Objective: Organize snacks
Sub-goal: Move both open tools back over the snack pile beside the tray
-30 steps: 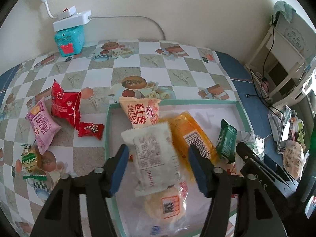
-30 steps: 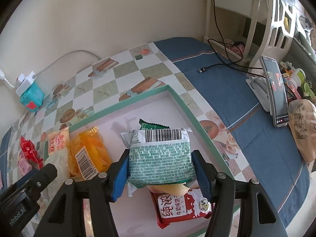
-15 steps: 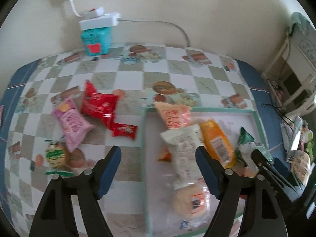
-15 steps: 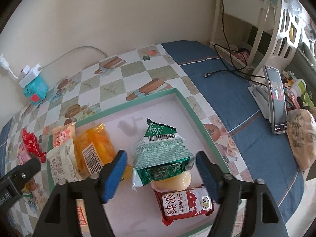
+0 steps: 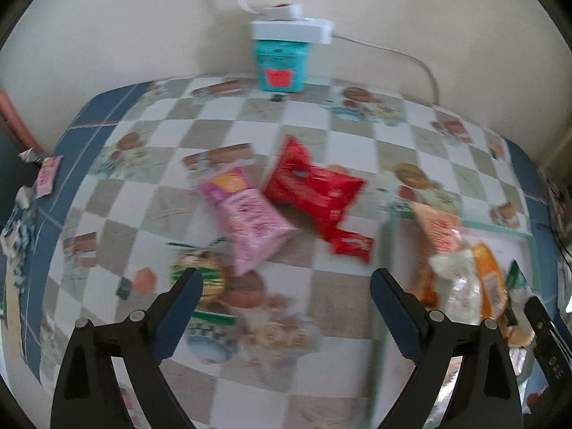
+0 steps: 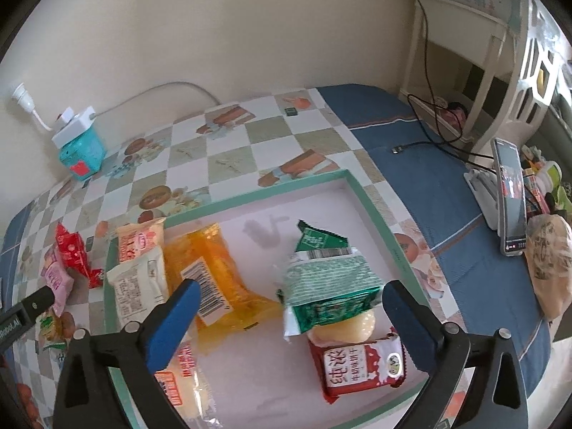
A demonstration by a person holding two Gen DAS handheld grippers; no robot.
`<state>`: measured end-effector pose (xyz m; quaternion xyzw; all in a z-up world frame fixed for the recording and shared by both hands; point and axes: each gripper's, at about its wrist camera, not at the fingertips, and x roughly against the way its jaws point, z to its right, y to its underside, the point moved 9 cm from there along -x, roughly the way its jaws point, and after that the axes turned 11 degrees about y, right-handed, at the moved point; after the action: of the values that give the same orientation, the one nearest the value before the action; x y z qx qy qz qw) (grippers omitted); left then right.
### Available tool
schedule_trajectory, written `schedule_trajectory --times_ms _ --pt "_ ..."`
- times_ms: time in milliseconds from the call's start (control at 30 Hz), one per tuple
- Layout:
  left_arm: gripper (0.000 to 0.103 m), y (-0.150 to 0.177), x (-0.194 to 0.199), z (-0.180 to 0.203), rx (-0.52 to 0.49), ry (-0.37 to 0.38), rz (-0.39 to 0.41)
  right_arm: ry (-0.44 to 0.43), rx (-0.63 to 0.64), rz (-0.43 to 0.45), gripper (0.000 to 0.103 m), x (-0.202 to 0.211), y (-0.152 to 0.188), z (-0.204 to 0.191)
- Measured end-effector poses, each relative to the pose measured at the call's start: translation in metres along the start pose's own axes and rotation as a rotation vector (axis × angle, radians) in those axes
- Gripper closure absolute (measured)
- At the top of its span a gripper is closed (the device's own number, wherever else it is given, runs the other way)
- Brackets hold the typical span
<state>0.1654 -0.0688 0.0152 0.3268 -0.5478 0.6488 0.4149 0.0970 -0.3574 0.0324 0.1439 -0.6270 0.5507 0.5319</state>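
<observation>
Both grippers stand wide with nothing between their fingers. Right gripper [image 6: 289, 304] hangs over the green-rimmed tray [image 6: 371, 207], which sits on a checkered tablecloth [image 6: 228, 150]. Inside the tray lie several snacks: a green-and-white packet [image 6: 329, 289] resting partly on a pale yellow jelly cup [image 6: 348, 323], and a red milk-snack packet [image 6: 361, 364] at the near edge, touching the cup. A smaller dark green packet [image 6: 316, 239] sits just behind the green-and-white one. Toward the tray's left side are an orange packet [image 6: 214, 279] with a barcode label, a white packet [image 6: 137, 286] beside it, and a peach packet [image 6: 139, 243] leaning over the far left rim. A clear-wrapped snack [image 6: 182, 382] lies at the near left — partly hidden by the finger.

Left gripper [image 5: 286, 304] hovers over the cloth outside the tray, where a pink packet [image 5: 246, 214], a large red packet [image 5: 314, 186], a small red packet [image 5: 352, 245] and a green-striped round snack [image 5: 200, 275] lie — this view is blurred. A teal box [image 5: 282, 66] with a white power adapter [image 5: 291, 30] on top stands against the wall.
</observation>
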Motion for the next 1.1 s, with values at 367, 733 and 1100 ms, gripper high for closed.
schedule_trajectory --times_ms 367,733,1100 --pt "0.007 -0.007 0.027 -0.084 0.142 -0.087 0.047 -0.058 0.064 0.04 0.0 0.024 0.002 -0.043" --pt "0.007 -0.01 0.047 -0.162 0.309 -0.067 0.098 -0.211 0.162 0.071 0.0 0.054 0.015 -0.122" --pt "0.007 -0.002 0.003 -0.169 0.393 0.115 0.009 -0.335 0.24 0.001 0.0 0.052 0.007 -0.196"
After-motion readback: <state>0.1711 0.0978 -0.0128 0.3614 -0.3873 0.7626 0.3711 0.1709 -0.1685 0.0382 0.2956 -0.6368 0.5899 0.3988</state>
